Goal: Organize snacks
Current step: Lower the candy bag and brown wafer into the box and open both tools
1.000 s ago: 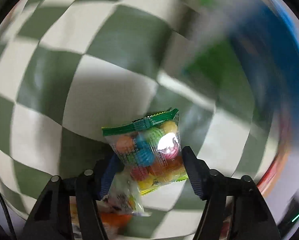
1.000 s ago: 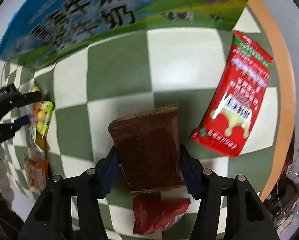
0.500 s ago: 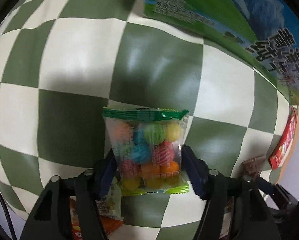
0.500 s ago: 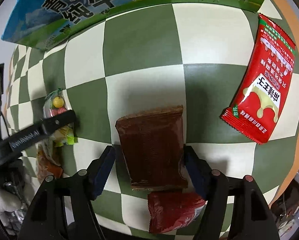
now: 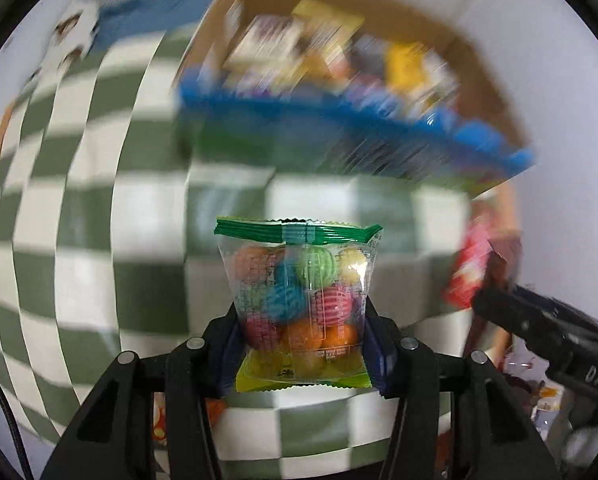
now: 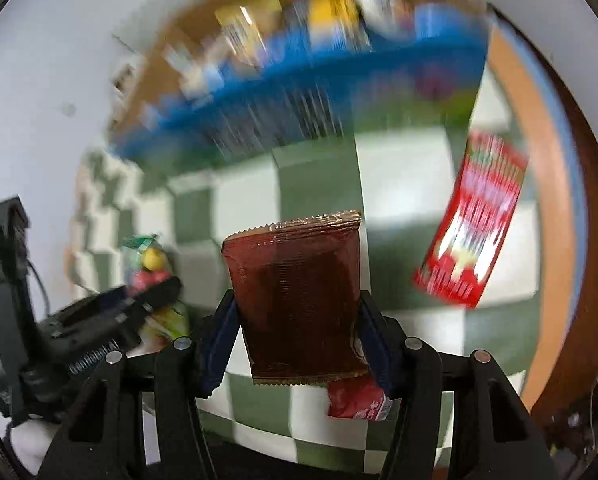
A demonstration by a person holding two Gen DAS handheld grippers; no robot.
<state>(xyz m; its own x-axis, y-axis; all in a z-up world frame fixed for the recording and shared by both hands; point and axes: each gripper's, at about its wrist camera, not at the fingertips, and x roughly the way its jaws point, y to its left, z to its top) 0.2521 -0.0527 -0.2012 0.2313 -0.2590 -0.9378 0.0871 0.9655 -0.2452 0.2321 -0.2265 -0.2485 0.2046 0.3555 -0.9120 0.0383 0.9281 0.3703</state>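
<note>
My left gripper (image 5: 301, 344) is shut on a clear bag of coloured candy balls (image 5: 299, 292) with a green top seal, held above the checkered cloth. My right gripper (image 6: 297, 336) is shut on a brown snack packet (image 6: 299, 296), also lifted off the cloth. An open cardboard box with blue sides (image 5: 339, 120) holds several snack packs and stands ahead of both grippers; it also shows in the right wrist view (image 6: 299, 92). The left gripper and its candy bag show at the left of the right wrist view (image 6: 147, 280).
A long red packet (image 6: 475, 220) lies on the green and white checkered cloth (image 6: 399, 184) to the right. A small red packet (image 6: 355, 400) lies under the right gripper. An orange packet (image 5: 159, 428) lies below the left gripper. The orange table edge (image 6: 539, 160) runs along the right.
Both grippers have lifted their packets off the cloth and tilted up, so the open box and its contents have come into view. Both views are motion-blurred.
</note>
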